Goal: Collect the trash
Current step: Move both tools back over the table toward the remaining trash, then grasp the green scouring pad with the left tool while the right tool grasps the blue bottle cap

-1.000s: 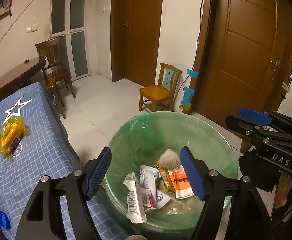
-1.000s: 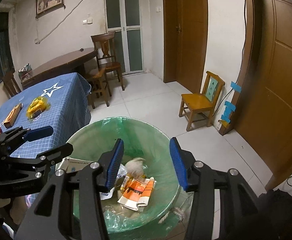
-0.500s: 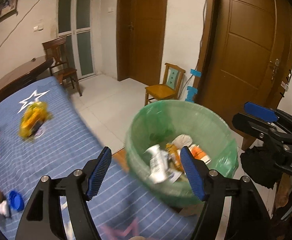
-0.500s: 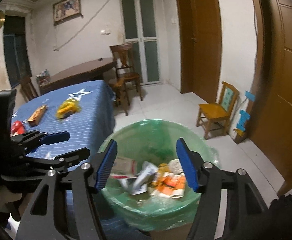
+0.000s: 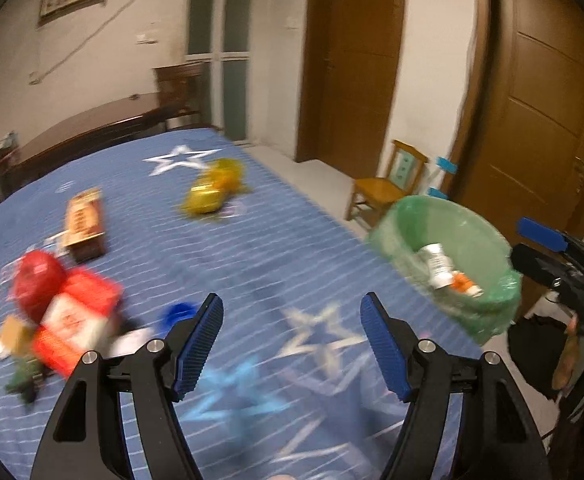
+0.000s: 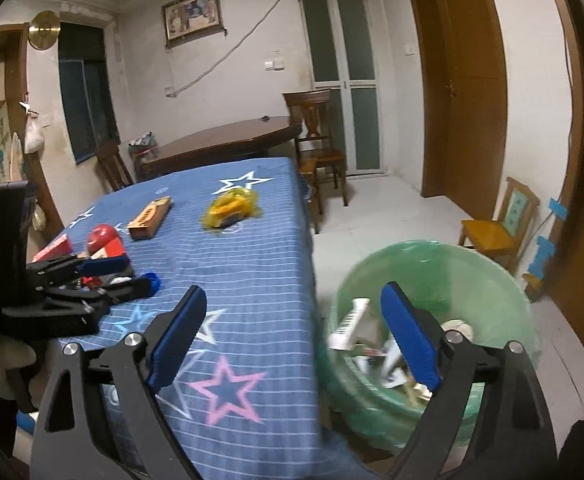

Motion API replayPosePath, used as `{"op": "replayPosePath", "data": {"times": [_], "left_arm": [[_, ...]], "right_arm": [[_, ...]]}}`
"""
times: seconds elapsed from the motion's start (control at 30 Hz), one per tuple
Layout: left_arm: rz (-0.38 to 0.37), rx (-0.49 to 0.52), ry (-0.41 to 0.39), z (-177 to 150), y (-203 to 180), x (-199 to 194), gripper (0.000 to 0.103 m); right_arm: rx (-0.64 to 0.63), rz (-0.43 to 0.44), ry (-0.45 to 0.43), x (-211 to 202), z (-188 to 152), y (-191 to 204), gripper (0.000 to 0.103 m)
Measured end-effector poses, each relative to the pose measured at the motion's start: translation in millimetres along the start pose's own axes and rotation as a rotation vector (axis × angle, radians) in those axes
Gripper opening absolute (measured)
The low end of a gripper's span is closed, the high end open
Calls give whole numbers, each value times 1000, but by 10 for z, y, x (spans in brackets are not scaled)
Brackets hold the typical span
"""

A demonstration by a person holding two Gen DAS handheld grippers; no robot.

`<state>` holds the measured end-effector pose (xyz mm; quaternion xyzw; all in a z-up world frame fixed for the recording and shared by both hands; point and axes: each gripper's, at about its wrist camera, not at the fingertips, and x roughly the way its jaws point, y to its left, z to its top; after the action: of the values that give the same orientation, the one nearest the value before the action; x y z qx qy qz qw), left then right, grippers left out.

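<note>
Trash (image 6: 356, 322) lies inside green-lined bin (image 6: 504, 276) beside blue table (image 6: 252, 280).

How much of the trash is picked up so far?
Partly done: several wrappers already lie in the green-lined bin. Both the left gripper and right gripper are empty. The yellow packet, brown box and red items remain on the table.

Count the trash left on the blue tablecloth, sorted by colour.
Yellow: 1, bag
Brown: 1, box
Blue: 1, cap
Red: 3, round item, left box, red-and-white box
Total: 6 that can be told apart; the blurred bits beside the red pile are not counted.
</note>
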<state>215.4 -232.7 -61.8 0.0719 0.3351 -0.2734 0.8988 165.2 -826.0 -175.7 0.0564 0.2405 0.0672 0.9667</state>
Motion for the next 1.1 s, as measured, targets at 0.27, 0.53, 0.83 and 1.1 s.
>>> {"op": "replayPosePath", "data": {"times": [0.27, 0.53, 0.83, 1.1], "left_arm": [[150, -111, 33, -366, 1291, -440, 71], [209, -211, 146, -715, 2276, -460, 64], [179, -190, 178, -754, 2407, -324, 33], [24, -125, 221, -802, 2021, -467, 20]], "right_arm": [[-17, 67, 27, 136, -43, 398, 91], [-56, 120, 81, 338, -90, 755, 91], [-113, 171, 166, 691, -115, 1125, 91], [-245, 249, 304, 1256, -58, 1532, 60]]}}
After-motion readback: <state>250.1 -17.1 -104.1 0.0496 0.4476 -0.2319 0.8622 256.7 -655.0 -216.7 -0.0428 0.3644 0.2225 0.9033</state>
